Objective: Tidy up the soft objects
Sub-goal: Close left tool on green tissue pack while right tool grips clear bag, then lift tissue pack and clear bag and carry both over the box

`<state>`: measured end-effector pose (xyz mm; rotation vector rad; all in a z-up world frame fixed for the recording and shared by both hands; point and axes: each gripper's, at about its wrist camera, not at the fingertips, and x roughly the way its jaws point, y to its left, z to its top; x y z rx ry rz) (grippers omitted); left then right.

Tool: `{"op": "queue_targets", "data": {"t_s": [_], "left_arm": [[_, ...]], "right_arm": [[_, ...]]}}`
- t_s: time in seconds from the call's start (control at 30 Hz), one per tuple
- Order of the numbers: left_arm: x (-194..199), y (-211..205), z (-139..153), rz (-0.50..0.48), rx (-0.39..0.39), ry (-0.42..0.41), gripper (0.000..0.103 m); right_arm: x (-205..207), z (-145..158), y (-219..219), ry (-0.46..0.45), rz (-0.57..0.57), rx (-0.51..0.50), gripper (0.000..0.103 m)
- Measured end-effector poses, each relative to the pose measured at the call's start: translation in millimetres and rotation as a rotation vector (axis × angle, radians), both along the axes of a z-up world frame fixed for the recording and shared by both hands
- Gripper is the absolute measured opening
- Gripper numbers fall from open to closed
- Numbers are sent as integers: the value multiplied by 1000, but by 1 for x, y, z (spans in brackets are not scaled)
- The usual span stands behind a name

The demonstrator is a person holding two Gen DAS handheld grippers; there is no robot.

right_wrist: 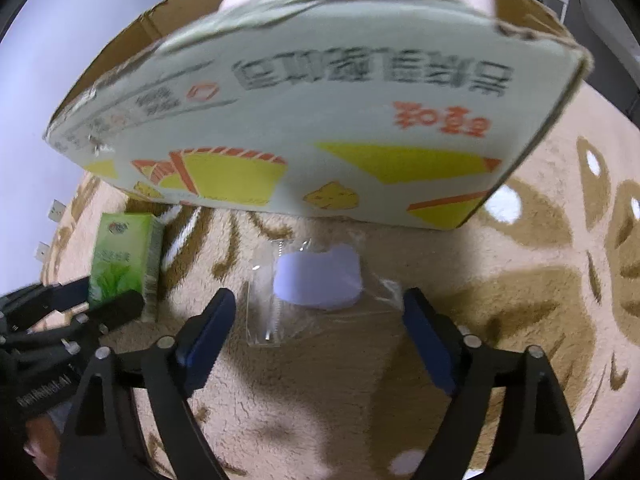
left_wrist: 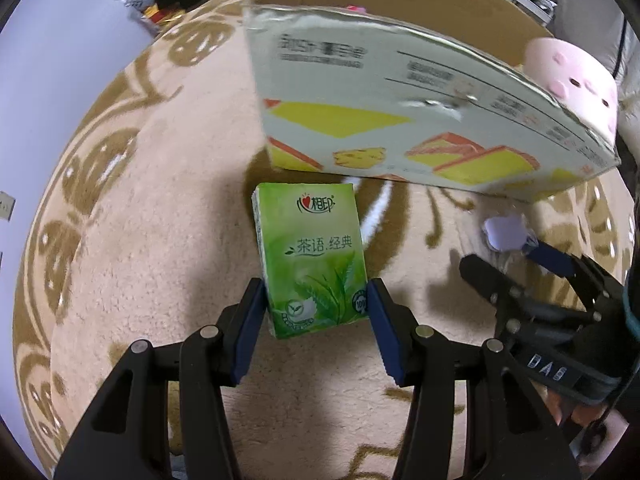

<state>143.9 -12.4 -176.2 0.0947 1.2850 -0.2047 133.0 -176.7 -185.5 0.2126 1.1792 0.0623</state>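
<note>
A green tissue pack (left_wrist: pixel 310 256) lies on the beige carpet in front of an open cardboard box (left_wrist: pixel 420 120). My left gripper (left_wrist: pixel 316 300) is closed on the near end of the tissue pack, blue pads touching both sides. The pack also shows in the right wrist view (right_wrist: pixel 124 260). A pale lavender pad in a clear plastic bag (right_wrist: pixel 320 276) lies before the box. My right gripper (right_wrist: pixel 320 316) is open around the bag, pads apart from it. A pink pig plush (left_wrist: pixel 576 80) sits in the box.
The patterned beige and brown carpet (left_wrist: pixel 160 220) covers the floor. The box (right_wrist: pixel 320 120) stands just ahead of both grippers. Packets (left_wrist: pixel 148 4) lie at the far left by a pale wall. The right gripper shows in the left wrist view (left_wrist: pixel 532 264).
</note>
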Motion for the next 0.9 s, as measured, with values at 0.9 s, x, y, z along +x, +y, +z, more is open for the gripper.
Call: {"op": "queue_targets", "data": {"t_s": [0.9], "left_arm": [[4, 1, 12, 6, 6, -38, 50]], "right_arm": [[-16, 2, 24, -56, 8, -150, 80]]}}
